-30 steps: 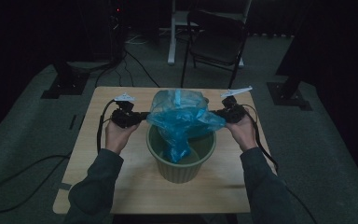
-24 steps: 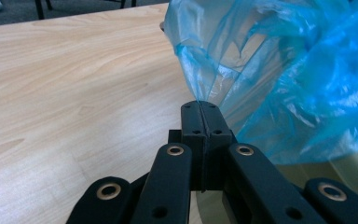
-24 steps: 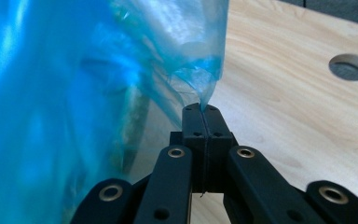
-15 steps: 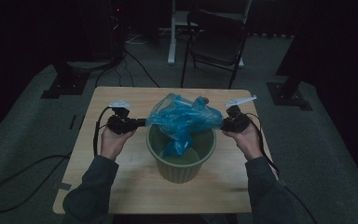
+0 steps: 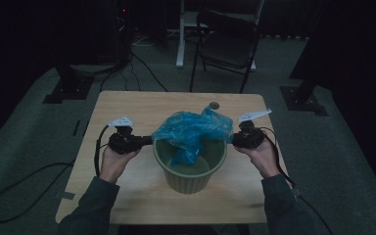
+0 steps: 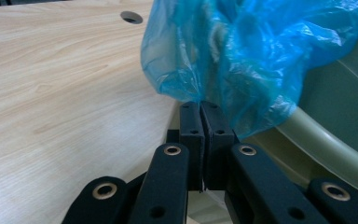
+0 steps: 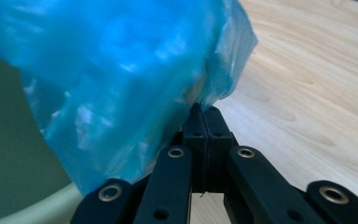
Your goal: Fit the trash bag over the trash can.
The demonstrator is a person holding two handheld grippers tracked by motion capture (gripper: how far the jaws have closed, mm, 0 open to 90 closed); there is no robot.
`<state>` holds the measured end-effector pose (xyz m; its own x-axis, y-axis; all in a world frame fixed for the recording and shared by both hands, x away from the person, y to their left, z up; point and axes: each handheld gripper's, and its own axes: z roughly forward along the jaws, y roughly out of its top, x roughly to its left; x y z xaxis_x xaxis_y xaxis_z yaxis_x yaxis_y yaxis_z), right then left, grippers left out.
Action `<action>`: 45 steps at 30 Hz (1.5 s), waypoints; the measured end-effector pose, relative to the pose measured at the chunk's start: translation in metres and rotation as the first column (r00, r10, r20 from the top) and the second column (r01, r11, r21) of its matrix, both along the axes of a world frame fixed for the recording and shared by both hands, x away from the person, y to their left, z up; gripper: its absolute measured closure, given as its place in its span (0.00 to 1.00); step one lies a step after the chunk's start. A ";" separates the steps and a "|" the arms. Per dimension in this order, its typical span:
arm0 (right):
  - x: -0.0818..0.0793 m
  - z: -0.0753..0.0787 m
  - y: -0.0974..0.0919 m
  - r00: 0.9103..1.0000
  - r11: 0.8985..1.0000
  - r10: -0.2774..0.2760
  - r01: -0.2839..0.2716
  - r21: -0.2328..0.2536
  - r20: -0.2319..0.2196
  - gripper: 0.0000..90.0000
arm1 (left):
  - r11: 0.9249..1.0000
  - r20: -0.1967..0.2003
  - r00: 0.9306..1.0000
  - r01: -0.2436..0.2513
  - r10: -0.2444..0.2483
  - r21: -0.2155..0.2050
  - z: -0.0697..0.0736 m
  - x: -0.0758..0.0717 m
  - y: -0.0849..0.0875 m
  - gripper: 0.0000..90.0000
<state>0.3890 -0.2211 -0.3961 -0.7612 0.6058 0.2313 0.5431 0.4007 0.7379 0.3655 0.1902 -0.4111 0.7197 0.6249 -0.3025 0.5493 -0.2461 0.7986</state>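
Crinkly blue plastic bag [image 5: 192, 131], ribbed green bin [image 5: 190, 171]

I count one crumpled blue plastic bag [image 5: 192, 131], one ribbed pale-green plastic bin [image 5: 189, 169], one light wooden table [image 5: 142, 105], one round cable hole [image 5: 214, 105] in its top. Two black two-jaw grippers: left gripper [image 5: 152, 139], right gripper [image 5: 231, 139]. One dark folding chair [image 5: 227, 46] behind.

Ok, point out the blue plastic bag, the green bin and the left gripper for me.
blue plastic bag [image 5: 191, 128], high view, on the crumpled middle above the bin.
green bin [image 5: 188, 180], high view, on its ribbed outer wall at the front.
left gripper [image 6: 200, 109], left gripper view, at the closed jaw tips pinching the bag's edge.
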 end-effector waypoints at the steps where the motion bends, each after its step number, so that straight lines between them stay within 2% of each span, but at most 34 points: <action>1: -0.002 -0.001 0.000 1.000 1.000 -0.001 0.001 -0.001 0.003 1.00 | 1.000 0.004 1.000 0.003 -0.003 0.000 0.000 -0.002 -0.001 0.99; 6: -0.012 -0.006 -0.004 1.000 1.000 0.000 0.000 0.025 0.004 1.00 | 1.000 0.009 1.000 0.014 -0.014 -0.002 -0.001 -0.013 -0.002 0.99; 8: -0.018 -0.010 -0.004 1.000 0.999 -0.002 0.002 0.044 0.001 1.00 | 1.000 0.009 1.000 0.023 -0.024 0.009 -0.004 -0.018 -0.006 0.99; 10: -0.021 -0.014 -0.001 1.000 1.000 0.002 -0.003 0.030 0.003 1.00 | 0.999 0.011 1.000 0.020 -0.021 0.033 -0.007 -0.020 -0.010 0.99; 13: -0.021 -0.019 0.002 1.000 1.000 -0.008 0.008 0.005 0.015 1.00 | 0.999 0.004 1.000 0.016 -0.016 0.035 -0.010 -0.019 -0.012 1.00; 19: -0.019 -0.021 0.003 1.000 1.000 -0.009 0.008 0.012 0.008 1.00 | 0.999 -0.011 1.000 0.008 -0.007 0.035 -0.015 -0.015 -0.009 0.99; 23: -0.021 -0.018 -0.002 1.000 0.999 -0.020 0.019 0.027 0.020 0.91 | 0.999 0.008 1.000 -0.021 0.021 0.024 -0.011 -0.018 0.001 0.87; 27: -0.023 -0.012 -0.009 0.999 0.998 -0.031 0.029 0.055 0.035 0.85 | 0.999 0.030 0.999 -0.040 0.040 0.010 -0.005 -0.024 0.013 0.80; 31: -0.026 -0.007 -0.015 0.998 0.997 -0.038 0.034 0.075 0.048 0.83 | 0.999 0.059 0.998 -0.033 0.033 -0.009 0.002 -0.031 0.023 0.78; 32: -0.028 -0.004 -0.018 0.998 0.996 -0.042 0.038 0.078 0.055 0.82 | 1.000 0.080 0.996 -0.027 0.028 -0.015 0.005 -0.034 0.026 0.78; 40: -0.035 0.006 -0.034 0.993 0.992 -0.077 0.068 0.103 0.088 0.80 | 0.999 0.103 0.994 -0.034 0.038 -0.042 0.013 -0.040 0.034 0.72; 45: -0.040 0.011 -0.040 0.992 0.992 -0.066 0.054 0.110 0.106 0.80 | 0.997 0.120 0.991 -0.055 0.061 -0.051 0.018 -0.042 0.040 0.70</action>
<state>0.3490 -0.2608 -0.3847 -0.7487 0.6273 0.2142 0.4773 0.2859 0.8310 0.3237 0.2307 -0.3932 0.7156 0.6539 -0.2457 0.4602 -0.1767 0.8700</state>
